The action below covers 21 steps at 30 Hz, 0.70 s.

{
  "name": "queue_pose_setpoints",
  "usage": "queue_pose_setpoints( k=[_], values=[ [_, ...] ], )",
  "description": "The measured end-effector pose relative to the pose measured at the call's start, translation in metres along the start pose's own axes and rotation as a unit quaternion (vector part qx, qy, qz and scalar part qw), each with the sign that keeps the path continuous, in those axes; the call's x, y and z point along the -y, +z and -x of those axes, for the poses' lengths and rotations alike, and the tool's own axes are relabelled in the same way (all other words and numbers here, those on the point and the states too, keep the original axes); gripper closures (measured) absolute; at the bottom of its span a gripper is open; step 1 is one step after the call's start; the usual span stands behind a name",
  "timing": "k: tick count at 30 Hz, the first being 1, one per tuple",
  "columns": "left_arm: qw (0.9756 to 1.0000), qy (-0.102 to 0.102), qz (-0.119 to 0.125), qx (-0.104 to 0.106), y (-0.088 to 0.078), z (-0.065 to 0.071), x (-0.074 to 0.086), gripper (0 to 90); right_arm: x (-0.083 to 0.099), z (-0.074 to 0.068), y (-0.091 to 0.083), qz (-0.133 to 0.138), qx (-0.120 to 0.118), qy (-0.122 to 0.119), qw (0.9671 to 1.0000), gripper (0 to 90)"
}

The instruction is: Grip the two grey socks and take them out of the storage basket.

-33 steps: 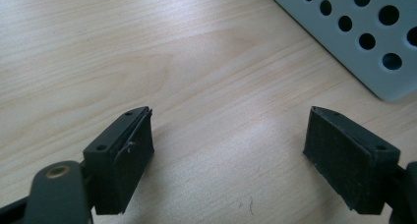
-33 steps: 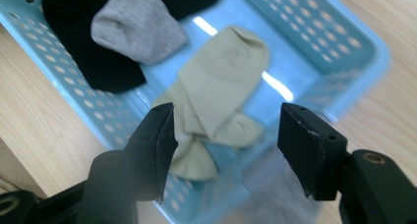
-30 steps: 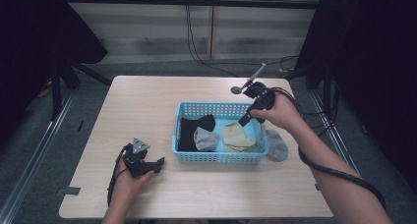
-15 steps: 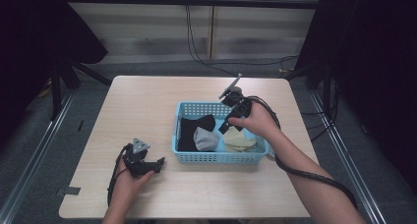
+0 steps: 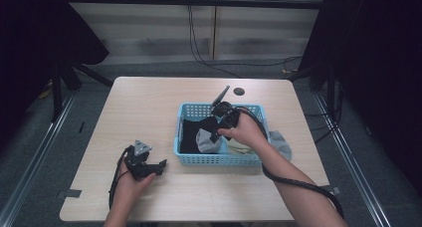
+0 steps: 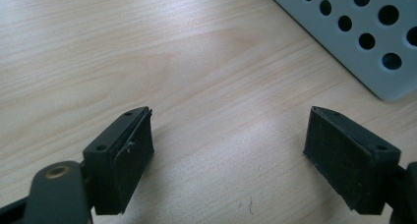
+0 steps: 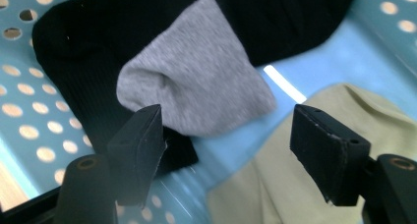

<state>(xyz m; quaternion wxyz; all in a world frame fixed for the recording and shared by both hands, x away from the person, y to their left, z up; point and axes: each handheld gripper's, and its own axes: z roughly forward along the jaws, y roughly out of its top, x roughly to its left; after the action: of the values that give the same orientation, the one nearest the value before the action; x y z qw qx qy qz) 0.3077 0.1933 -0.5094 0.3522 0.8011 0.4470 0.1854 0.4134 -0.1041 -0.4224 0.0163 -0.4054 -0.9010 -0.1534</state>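
Reaching into the basket [image 5: 186, 157] with my right gripper [image 7: 228, 150], I hold its jaws spread wide and empty just above the cloth inside. In the right gripper view a grey sock [image 7: 196, 89] lies folded on top of a black sock [image 7: 98, 62], with one jaw beside the grey sock's lower edge and the other over a pale yellow cloth [image 7: 275, 184] that lies next to them on the basket's blue floor. From the high view, my right hand [image 5: 246, 132] is over the middle of the basket, the grey sock [image 5: 206, 140] just to its left, the black sock [image 5: 191, 132] filling the basket's left end. Another grey sock [image 5: 281, 143] lies on the counter [image 5: 144, 102], touching the basket's right side. My left gripper [image 6: 228, 150] rests low on the counter near the front left, well apart from the right one, jaws open with bare wood between them; a corner of the basket [image 6: 364, 32] shows just beyond. My left hand [image 5: 130, 179] grips it from behind.
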Motion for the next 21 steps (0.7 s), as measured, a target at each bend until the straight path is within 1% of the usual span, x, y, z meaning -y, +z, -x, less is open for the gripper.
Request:
queue_pose_setpoints(
  k=[1,2,3,6,7,8,9,11,12,14,15,17,18,20,21],
  values=[
    [1.0000,0.000,0.000,0.000,0.000,0.000,0.000,17.9,0.000,0.000,0.000,0.000,0.000,0.000,1.0000,27.9],
    [1.0000,0.000,0.000,0.001,0.000,0.000,0.000,18.0,-0.003,-0.003,0.005,-0.007,0.001,-0.003,1.0000,27.4],
    [1.0000,-0.001,0.000,0.002,0.000,0.000,0.000,18.0,-0.004,-0.005,0.007,-0.010,0.003,-0.001,0.9999,27.2],
    [1.0000,-0.002,0.002,0.000,0.000,0.001,0.000,17.9,-0.007,-0.009,0.016,0.001,-0.001,0.004,1.0000,26.0],
    [1.0000,0.001,-0.001,0.001,0.000,0.001,0.000,17.9,-0.008,-0.009,0.019,0.004,-0.008,0.007,0.9999,25.9],
    [1.0000,-0.003,0.003,0.000,0.000,0.001,0.000,17.9,-0.009,-0.011,0.022,0.004,-0.009,0.009,0.9999,25.8],
    [1.0000,-0.003,0.003,0.000,0.000,0.001,0.000,17.9,-0.009,-0.011,0.022,0.004,-0.009,0.009,0.9999,25.8],
    [1.0000,-0.003,0.002,0.000,0.000,0.001,0.000,17.9,-0.012,-0.014,0.029,-0.011,-0.005,0.004,0.9999,24.4],
    [1.0000,-0.002,0.002,0.001,0.000,0.001,0.000,17.9,-0.012,-0.015,0.032,-0.007,-0.004,0.005,1.0000,24.5],
    [1.0000,0.000,0.001,0.000,0.000,0.001,0.000,17.8,-0.013,-0.016,0.037,-0.011,-0.003,0.002,0.9999,26.5],
    [1.0000,0.000,0.001,0.000,0.000,0.001,0.000,17.8,-0.013,-0.016,0.040,-0.009,-0.011,0.003,0.9999,30.9],
    [1.0000,0.000,0.001,0.000,0.000,0.001,0.000,17.8,-0.012,-0.016,0.045,-0.016,-0.005,0.000,0.9999,43.1],
    [1.0000,0.000,0.002,0.000,0.000,0.001,0.000,17.8,-0.012,-0.016,0.047,-0.018,0.004,-0.006,0.9998,47.3],
    [1.0000,0.000,0.001,0.000,0.000,0.001,0.000,17.8,-0.012,-0.017,0.046,-0.023,0.016,-0.012,0.9995,59.1],
    [1.0000,0.000,0.001,0.000,0.000,0.001,0.000,17.8,-0.012,-0.016,0.045,-0.026,0.013,-0.014,0.9995,64.9]
  ],
)
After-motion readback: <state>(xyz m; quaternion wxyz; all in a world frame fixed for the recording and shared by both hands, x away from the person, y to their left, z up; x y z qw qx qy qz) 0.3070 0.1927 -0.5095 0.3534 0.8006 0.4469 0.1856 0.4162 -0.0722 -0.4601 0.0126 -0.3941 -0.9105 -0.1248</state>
